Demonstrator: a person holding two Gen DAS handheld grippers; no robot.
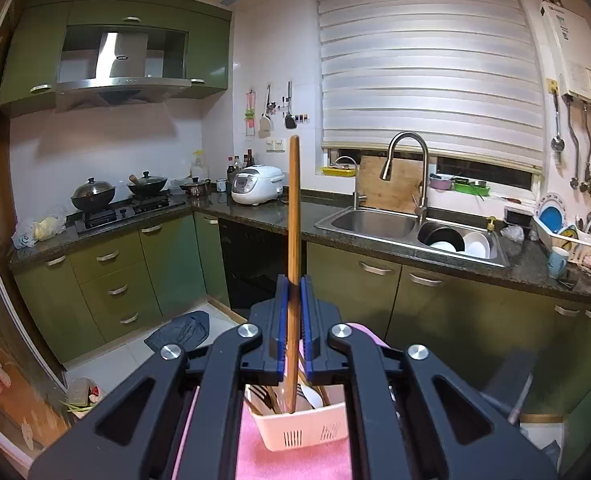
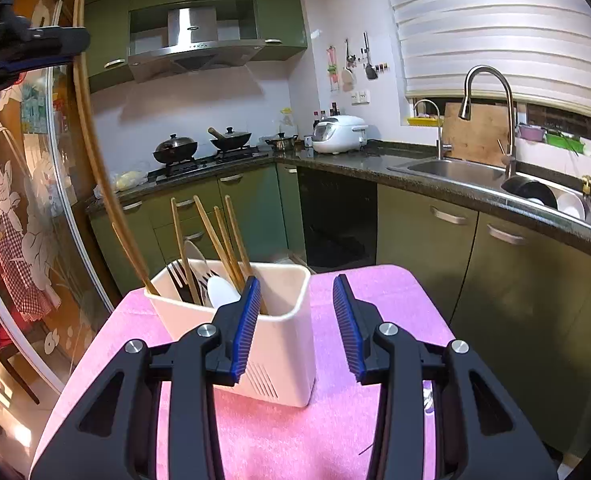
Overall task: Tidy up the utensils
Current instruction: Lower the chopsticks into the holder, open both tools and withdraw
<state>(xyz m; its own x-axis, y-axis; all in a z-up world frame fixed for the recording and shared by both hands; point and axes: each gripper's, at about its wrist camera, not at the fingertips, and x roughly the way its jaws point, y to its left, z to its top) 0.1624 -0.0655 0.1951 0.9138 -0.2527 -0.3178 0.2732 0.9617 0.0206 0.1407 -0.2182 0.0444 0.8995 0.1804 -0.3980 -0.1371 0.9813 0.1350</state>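
The left tongs (image 1: 294, 292) were clamped tight on a long wooden chopstick (image 1: 294, 240), which stood nearly upright between the blue pads. Its upper end rose well above the fingers, and its lower tip reached down into the white utensil holder (image 1: 303, 428) below. From the right wrist camera the same chopstick (image 2: 85, 140) ran as a long bowed line from the left tongs (image 2: 75, 46) at the upper left down into the near left corner of the holder (image 2: 279, 344).

The right tongs (image 2: 297, 320) stood partly open with nothing between their pads. The left pad (image 2: 245, 324) lay in front of the holder's near wall; whether it touched the wall cannot be told. The right pad (image 2: 349, 328) hung over the pink cloth (image 2: 295, 432) beside the holder.

The holder stood on the pink cloth covering the desk. In it leaned several more wooden chopsticks (image 2: 219, 240), dark forks (image 2: 177, 272) and a white spoon (image 2: 221, 292).
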